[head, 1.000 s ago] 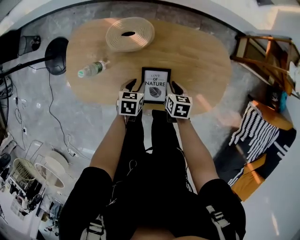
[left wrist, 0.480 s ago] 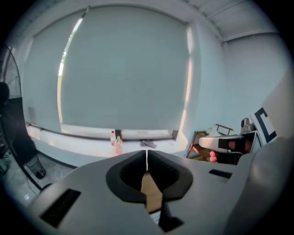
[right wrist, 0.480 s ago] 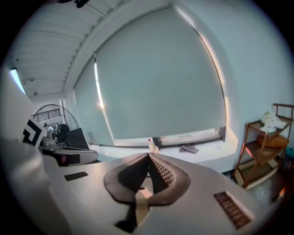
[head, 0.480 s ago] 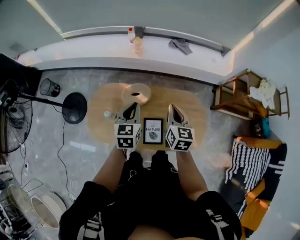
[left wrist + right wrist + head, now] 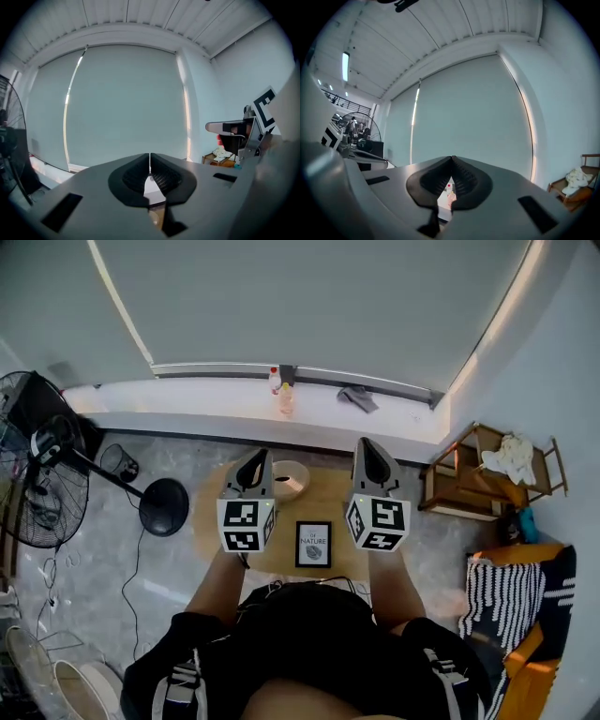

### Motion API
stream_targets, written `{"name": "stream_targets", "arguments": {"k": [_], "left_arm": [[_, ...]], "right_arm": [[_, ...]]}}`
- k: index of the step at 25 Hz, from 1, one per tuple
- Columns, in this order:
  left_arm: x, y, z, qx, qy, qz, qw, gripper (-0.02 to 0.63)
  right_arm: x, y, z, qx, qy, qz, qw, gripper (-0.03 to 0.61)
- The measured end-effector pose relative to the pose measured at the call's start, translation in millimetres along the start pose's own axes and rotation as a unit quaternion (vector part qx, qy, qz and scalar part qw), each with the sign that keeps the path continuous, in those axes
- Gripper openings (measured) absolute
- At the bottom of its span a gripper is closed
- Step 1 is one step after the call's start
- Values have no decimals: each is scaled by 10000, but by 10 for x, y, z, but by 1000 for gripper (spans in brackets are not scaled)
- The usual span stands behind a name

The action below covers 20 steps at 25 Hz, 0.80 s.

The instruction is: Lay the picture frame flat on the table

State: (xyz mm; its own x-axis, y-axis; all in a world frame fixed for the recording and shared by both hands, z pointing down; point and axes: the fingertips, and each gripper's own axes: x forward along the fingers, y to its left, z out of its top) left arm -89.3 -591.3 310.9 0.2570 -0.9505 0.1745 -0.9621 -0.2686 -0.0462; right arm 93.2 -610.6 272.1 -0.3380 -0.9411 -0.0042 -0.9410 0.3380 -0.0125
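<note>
In the head view, the picture frame (image 5: 313, 544) is lying flat and face up on the table (image 5: 214, 521), near its front edge and below the gap between the two arms. The left tongs (image 5: 255, 465) and right tongs (image 5: 373, 461) are hovering high above it, well apart from it and pointing toward the window. That suggests the laying is done and nothing needs holding.

In the left gripper view, the left tongs (image 5: 150, 165) are pressing shut on nothing, facing the roller blind (image 5: 126, 103).

In the right gripper view, the right tongs (image 5: 452, 163) are likewise sitting closed and empty.
</note>
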Motion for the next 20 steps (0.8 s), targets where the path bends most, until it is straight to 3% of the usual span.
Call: {"name": "stream_targets", "arguments": {"k": [20], "left_arm": [[-123, 120, 131, 179, -187, -159, 9995, 28]], "right_arm": [[-31, 267, -4, 42, -94, -7, 9999, 14]]}}
